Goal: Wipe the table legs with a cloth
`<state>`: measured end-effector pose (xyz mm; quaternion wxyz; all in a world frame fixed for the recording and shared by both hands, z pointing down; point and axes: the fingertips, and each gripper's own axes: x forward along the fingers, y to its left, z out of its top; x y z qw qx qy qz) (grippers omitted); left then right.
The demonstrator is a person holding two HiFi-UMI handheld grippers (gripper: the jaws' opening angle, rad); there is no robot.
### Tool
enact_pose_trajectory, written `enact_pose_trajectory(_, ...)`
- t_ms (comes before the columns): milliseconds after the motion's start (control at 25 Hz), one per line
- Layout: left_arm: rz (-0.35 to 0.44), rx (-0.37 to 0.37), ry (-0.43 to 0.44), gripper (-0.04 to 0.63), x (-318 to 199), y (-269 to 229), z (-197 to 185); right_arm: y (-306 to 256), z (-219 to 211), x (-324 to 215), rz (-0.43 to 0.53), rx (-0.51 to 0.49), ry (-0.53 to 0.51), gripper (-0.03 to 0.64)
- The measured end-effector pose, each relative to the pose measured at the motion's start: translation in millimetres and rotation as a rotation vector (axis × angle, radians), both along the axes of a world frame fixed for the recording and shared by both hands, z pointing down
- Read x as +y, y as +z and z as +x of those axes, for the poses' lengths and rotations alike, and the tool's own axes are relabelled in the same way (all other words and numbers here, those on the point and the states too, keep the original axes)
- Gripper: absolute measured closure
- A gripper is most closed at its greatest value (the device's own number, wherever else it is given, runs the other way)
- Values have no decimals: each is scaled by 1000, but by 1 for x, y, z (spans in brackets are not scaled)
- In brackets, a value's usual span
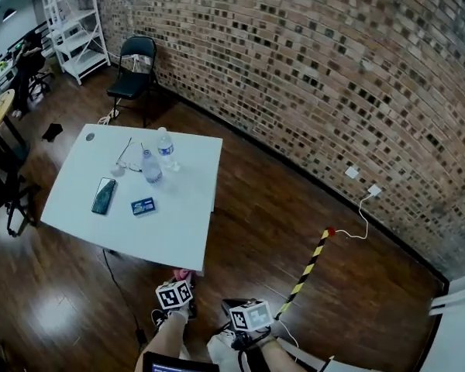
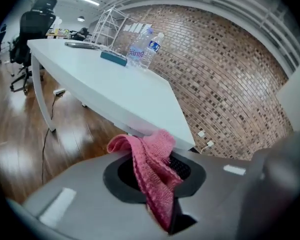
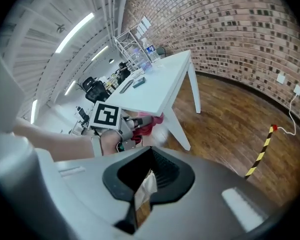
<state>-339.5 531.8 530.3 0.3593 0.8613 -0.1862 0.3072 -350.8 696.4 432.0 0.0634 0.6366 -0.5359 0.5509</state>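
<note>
Left tongs (image 2: 162, 206): closed on a pink cloth (image 2: 151, 160), which is pinched in a fold with its loose end standing up past the tips. Right tongs (image 3: 139, 196): closed together, nothing between them, held to the right of the left pair. Pink cloth: off the floor, at the near corner of the white surface (image 1: 178, 235), beside the top of a white leg (image 3: 179, 129); contact with the leg cannot be told. On the surface: two clear water bottles (image 1: 164, 147), a dark phone (image 1: 104, 195), a small blue box (image 1: 142, 205). Surroundings: dark wood floor (image 1: 248, 231), brick wall (image 1: 333, 76), black folding chair (image 1: 136, 68), white shelf rack (image 1: 74, 22), yellow-and-black striped strip (image 1: 306, 263) on the floor.
</note>
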Motion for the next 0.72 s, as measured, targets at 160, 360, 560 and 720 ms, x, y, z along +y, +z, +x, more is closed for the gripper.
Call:
enact_pose_trajectory(160, 3, 9, -55, 529, -42, -10, -22, -11, -15, -26, -31, 35, -51, 617)
enact_pose_trajectory(360, -10, 8, -24, 529, -94, -7, -63, -12, -53, -70, -59, 55, -70, 617)
enact_pose_trajectory(560, -25, 39, -13, 528, -169, -12, -96, -7, -96, -156, -96, 94, -98, 617)
enact_pose_trajectory(720, -30, 36, 75, 526, -211, -12, -121, -1, -133, -231, -97, 103, -92, 617)
